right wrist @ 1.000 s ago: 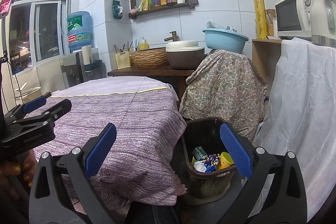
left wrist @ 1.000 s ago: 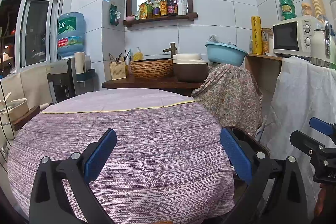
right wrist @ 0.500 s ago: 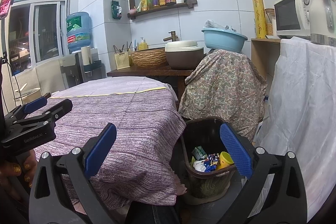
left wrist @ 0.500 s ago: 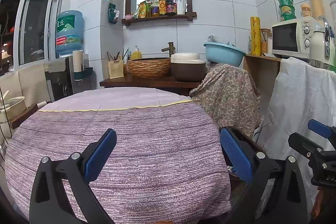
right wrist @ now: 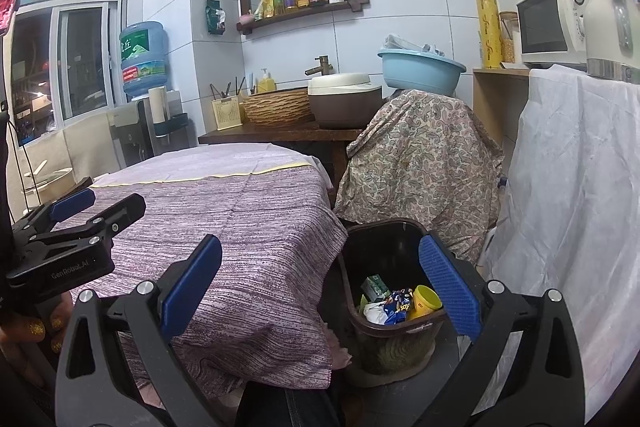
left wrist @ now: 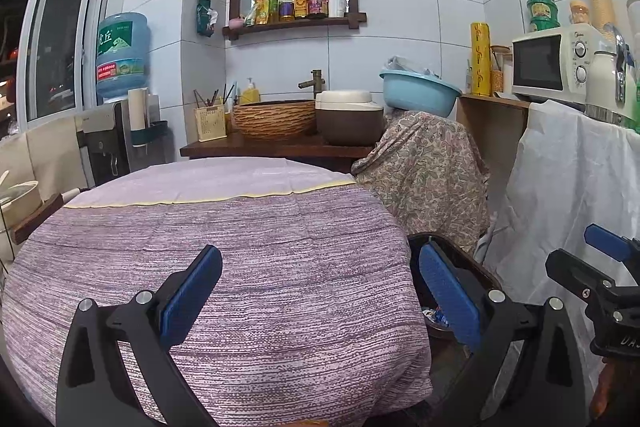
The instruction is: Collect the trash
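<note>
A dark brown trash bin (right wrist: 400, 327) stands on the floor just right of the round table (right wrist: 240, 219). It holds a green carton (right wrist: 375, 287), a yellow cup (right wrist: 426, 301), a blue wrapper (right wrist: 398, 303) and crumpled white paper (right wrist: 374, 313). My right gripper (right wrist: 319, 243) is open and empty, hovering over the table's edge and the bin. My left gripper (left wrist: 319, 255) is open and empty above the purple tablecloth (left wrist: 240, 219), which shows no trash. Each gripper appears in the other's view: the left gripper (right wrist: 114, 198) and the right gripper (left wrist: 572, 247). The bin (left wrist: 482, 269) peeks out behind my left gripper's right finger.
A paisley-covered object (right wrist: 420, 163) stands behind the bin and a white sheet (right wrist: 568, 207) hangs to its right. A wooden counter (left wrist: 280, 149) with a basket basin, a pot and a blue tub lies beyond the table. A water dispenser (left wrist: 116, 139) stands at left. A person's knee (right wrist: 288, 407) is below.
The left wrist view has drifted slightly, so the bin's rim shows a little more. The right gripper has barely moved. Both grippers stay open and empty.
</note>
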Available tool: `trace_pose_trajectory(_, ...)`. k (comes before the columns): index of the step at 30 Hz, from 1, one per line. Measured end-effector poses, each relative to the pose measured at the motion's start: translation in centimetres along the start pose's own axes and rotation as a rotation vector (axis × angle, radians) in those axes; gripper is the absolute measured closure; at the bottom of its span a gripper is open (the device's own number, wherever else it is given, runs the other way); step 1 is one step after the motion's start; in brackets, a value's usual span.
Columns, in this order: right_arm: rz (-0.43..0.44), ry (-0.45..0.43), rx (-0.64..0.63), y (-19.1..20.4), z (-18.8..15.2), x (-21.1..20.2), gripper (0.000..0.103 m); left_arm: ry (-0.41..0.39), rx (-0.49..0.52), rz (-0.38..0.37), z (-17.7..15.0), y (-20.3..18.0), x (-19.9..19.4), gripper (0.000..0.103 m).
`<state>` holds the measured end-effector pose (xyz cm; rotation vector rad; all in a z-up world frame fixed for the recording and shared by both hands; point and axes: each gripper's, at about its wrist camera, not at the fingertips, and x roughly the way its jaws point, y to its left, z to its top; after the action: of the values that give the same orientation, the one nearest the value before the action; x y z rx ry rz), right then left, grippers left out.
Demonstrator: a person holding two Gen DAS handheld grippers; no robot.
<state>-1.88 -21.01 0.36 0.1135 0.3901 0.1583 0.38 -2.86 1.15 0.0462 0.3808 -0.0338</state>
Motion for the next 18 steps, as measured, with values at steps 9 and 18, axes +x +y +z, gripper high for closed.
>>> trace_pose_trajectory(9, -0.007, 0.025, 0.0, 0.43, -0.3, 0.54, 0.006, 0.026, -0.002, 0.002, -0.06, 0.47, 0.7, 0.005)
trace_pose_trajectory(18, -0.006, 0.029, 0.003, 0.31, -0.23, 0.72, 0.006, 0.026, -0.001, 0.005, -0.05, 0.65, 0.76, 0.005)
